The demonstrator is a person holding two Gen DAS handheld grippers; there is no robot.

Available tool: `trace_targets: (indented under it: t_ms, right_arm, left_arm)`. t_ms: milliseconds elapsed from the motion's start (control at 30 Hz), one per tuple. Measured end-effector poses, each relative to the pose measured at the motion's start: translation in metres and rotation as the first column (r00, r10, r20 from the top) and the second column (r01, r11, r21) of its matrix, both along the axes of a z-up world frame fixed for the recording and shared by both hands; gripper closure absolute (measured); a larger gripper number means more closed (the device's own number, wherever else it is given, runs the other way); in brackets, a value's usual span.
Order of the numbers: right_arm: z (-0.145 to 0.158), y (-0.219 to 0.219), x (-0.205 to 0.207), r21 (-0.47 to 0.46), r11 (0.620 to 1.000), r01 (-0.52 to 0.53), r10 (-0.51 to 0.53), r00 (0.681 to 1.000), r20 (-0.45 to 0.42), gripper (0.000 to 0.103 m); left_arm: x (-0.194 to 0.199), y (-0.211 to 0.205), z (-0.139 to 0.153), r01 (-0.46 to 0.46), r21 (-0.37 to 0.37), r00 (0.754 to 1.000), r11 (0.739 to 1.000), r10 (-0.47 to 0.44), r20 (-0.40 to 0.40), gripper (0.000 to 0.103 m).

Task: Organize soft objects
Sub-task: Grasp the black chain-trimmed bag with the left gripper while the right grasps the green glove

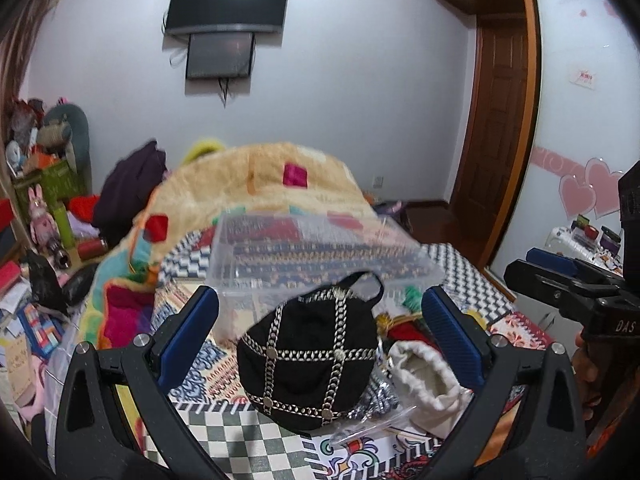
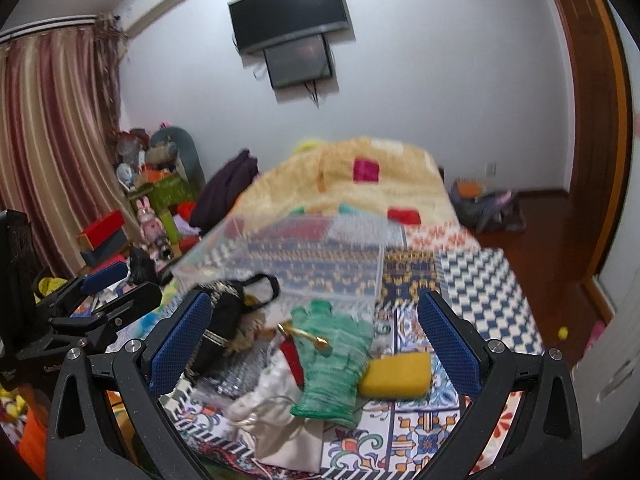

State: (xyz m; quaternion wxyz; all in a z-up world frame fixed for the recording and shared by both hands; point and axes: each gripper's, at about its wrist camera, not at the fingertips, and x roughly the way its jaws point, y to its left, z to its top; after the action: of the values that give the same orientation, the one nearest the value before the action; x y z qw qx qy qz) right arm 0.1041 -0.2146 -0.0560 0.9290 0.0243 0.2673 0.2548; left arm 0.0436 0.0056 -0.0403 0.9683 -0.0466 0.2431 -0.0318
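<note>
Both tools hang with fingers spread wide, empty: the left tool [image 1: 320, 332] frames the black chained pouch [image 1: 310, 360], the right tool [image 2: 316, 340] the green glove [image 2: 332, 364]. Both soft things lie on the bed, the clear bin [image 2: 304, 256] waiting at twelve o'clock, seemingly to receive them.

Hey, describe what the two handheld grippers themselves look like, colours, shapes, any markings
Both look alike. The left gripper has a black frame with triangular cut-outs, silver round bolts, and two flat fingers faced with blue, finely textured pads. The right gripper is built the same, with blue mesh-patterned pads. Seen from the side, its black body bears white letters "DAS". No cables or sleeves show.
</note>
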Motion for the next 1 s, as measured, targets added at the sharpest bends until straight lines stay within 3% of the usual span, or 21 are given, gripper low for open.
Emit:
trace_targets:
  t_ms: [300, 600, 867, 1000]
  right_arm:
    - [-0.038, 0.003, 0.034, -0.072, 0.997, -0.011, -0.001, 0.985, -0.172, 0.018]
    - [-0.064, 0.006, 0.049, -0.042, 0.998, -0.056, 0.041, 0.95, -0.31, 0.041]
    - [-0.066, 0.007, 0.045, -0.032, 0.995, -0.091, 0.076, 0.946, -0.314, 0.076]
    - [-0.059, 0.005, 0.043, -0.019, 0.996, -0.085, 0.075, 0.952, -0.296, 0.081]
  left_arm:
    - [0.037, 0.003, -0.046, 0.025, -0.021, 0.99, 0.999, -0.027, -0.135, 0.001]
    - [0.046, 0.007, -0.063, 0.054, -0.044, 0.983, 0.998, -0.061, -0.175, 0.023]
    - [0.043, 0.006, -0.066, 0.08, -0.08, 0.976, 0.994, -0.094, -0.198, 0.056]
    - [0.035, 0.007, -0.061, 0.091, -0.084, 0.977, 0.992, -0.105, -0.187, 0.066]
